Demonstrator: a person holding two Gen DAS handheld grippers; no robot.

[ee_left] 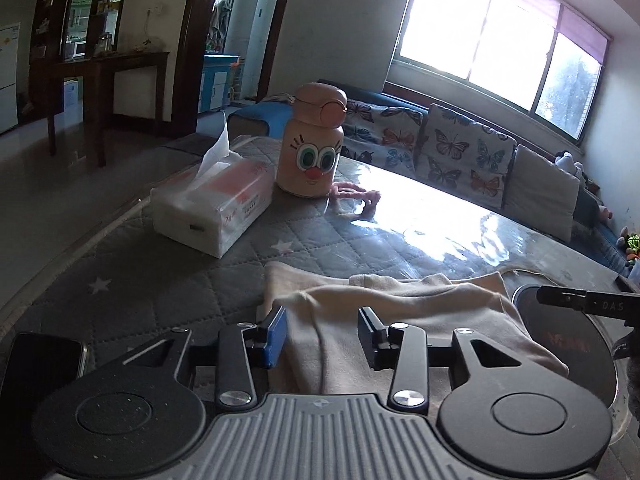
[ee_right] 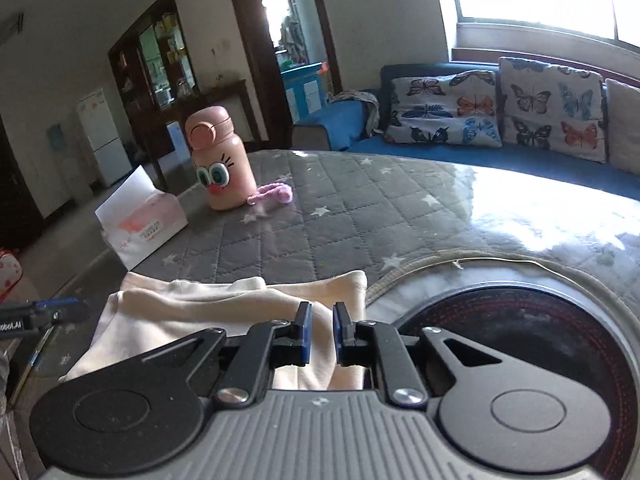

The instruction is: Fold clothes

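While the cream garment lies bunched at the table's near edge, the left tool hangs spread wide above it; the right tool, narrowly parted, straddles its fold. At eleven o'clock stands a pink bottle.

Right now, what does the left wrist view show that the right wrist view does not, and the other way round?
Only the left wrist view shows a dark phone lying at the table's left edge and the large window in full. Only the right wrist view shows a white fridge by the far wall. Both show the cream garment, the pink bottle, the tissue box, the round black cooktop and the butterfly cushions.
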